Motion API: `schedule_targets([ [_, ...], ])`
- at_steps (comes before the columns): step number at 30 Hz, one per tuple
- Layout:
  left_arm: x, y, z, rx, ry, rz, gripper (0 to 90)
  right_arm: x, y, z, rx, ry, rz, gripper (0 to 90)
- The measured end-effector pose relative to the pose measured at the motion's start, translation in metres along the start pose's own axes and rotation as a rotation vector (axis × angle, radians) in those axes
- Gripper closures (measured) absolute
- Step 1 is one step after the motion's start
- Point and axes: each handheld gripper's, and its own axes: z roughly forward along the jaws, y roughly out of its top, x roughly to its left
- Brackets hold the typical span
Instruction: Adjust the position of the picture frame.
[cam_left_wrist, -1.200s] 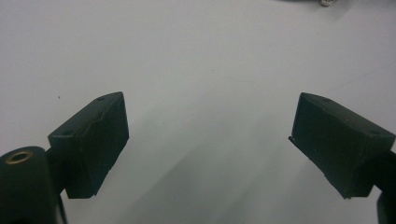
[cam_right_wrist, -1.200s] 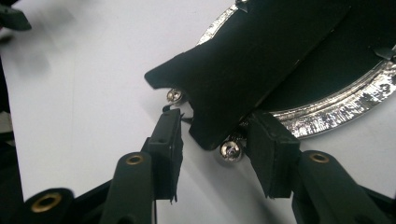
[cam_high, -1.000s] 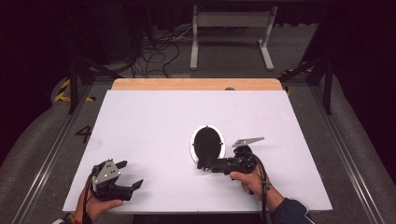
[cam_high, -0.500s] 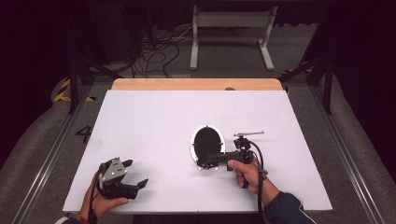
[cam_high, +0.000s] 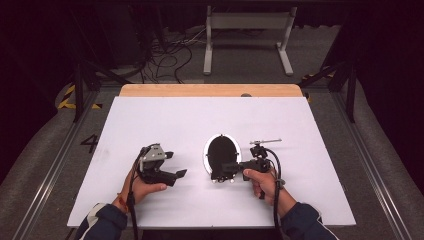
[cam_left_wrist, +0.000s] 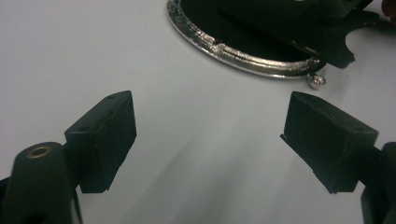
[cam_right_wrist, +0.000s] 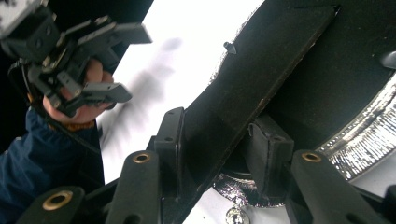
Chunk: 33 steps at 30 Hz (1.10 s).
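An oval silver-rimmed frame (cam_high: 221, 155) with a black face lies flat on the white table (cam_high: 165, 120), just right of centre. My right gripper (cam_high: 227, 168) reaches into its near edge from the right. In the right gripper view, my right gripper (cam_right_wrist: 217, 149) is shut on a flat black stand flap (cam_right_wrist: 261, 79) lifted off the frame, whose silver rim (cam_right_wrist: 364, 140) shows beside it. My left gripper (cam_high: 174, 165) is open to the left of the frame. In the left gripper view, my left gripper (cam_left_wrist: 210, 140) holds nothing, with the frame's rim (cam_left_wrist: 243, 56) and a small metal ring (cam_left_wrist: 317, 81) ahead.
The table's wooden far edge (cam_high: 210, 90) has a small dark knob (cam_high: 245, 94) on it. Beyond stand a white metal stand (cam_high: 247, 35) and cables on the floor. Rails run along both sides of the table. In the right gripper view, the left gripper (cam_right_wrist: 126, 63) is farther off.
My left gripper has moved forward and right, toward the frame, still open. My right gripper rolled on its side at the frame's near edge and stayed there.
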Motion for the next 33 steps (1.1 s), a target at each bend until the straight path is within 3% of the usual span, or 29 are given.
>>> schedule_targets([
  [6, 0.002, 0.019, 0.027, -0.004, -0.055, -0.005, 17.9, 0.004, 0.000, -0.002, 0.015, -0.008, -0.071, 62.0],
  [8, 0.002, 0.023, 0.036, -0.004, -0.080, -0.025, 18.0, 0.006, -0.001, -0.004, 0.019, -0.013, -0.100, 62.5],
  [9, 0.002, 0.023, 0.036, -0.004, -0.080, -0.025, 21.7, 0.006, -0.001, -0.004, 0.019, -0.013, -0.100, 62.5],
  [10, 0.001, 0.026, 0.043, -0.004, -0.100, -0.021, 24.7, 0.009, -0.001, -0.005, 0.026, -0.026, -0.145, 62.6],
  [11, 0.001, 0.026, 0.043, -0.004, -0.100, -0.021, 25.6, 0.009, -0.001, -0.005, 0.026, -0.026, -0.145, 62.6],
  [12, 0.001, 0.028, 0.048, 0.001, -0.122, -0.039, 25.6, 0.010, 0.000, -0.005, 0.030, -0.027, -0.159, 62.7],
  [17, 0.002, 0.028, 0.059, 0.003, -0.154, -0.081, 27.0, 0.014, -0.002, -0.007, 0.039, -0.037, -0.218, 63.0],
  [18, 0.003, 0.027, 0.061, -0.010, -0.187, -0.110, 28.4, 0.015, -0.002, -0.007, 0.039, -0.042, -0.230, 63.1],
  [20, 0.003, 0.026, 0.066, -0.006, -0.219, -0.122, 34.2, 0.016, -0.003, -0.008, 0.041, -0.045, -0.257, 63.4],
  [23, -0.001, 0.028, 0.068, 0.007, -0.244, -0.087, 37.3, 0.019, -0.004, -0.008, 0.042, -0.055, -0.295, 63.4],
  [25, -0.003, 0.029, 0.066, -0.013, -0.272, -0.097, 42.4, 0.021, -0.004, -0.009, 0.046, -0.062, -0.322, 63.5],
  [28, -0.002, 0.030, 0.063, -0.019, -0.275, -0.064, 48.2, 0.025, -0.005, -0.010, 0.054, -0.077, -0.359, 63.6],
  [29, -0.002, 0.029, 0.061, -0.038, -0.275, -0.077, 50.6, 0.026, -0.005, -0.010, 0.055, -0.085, -0.375, 63.7],
  [32, -0.001, 0.030, 0.055, -0.067, -0.274, -0.059, 58.1, 0.029, -0.007, -0.011, 0.058, -0.094, -0.406, 65.3],
  [33, -0.002, 0.032, 0.050, -0.085, -0.269, -0.026, 58.1, 0.030, -0.007, -0.011, 0.058, -0.098, -0.415, 67.2],
])
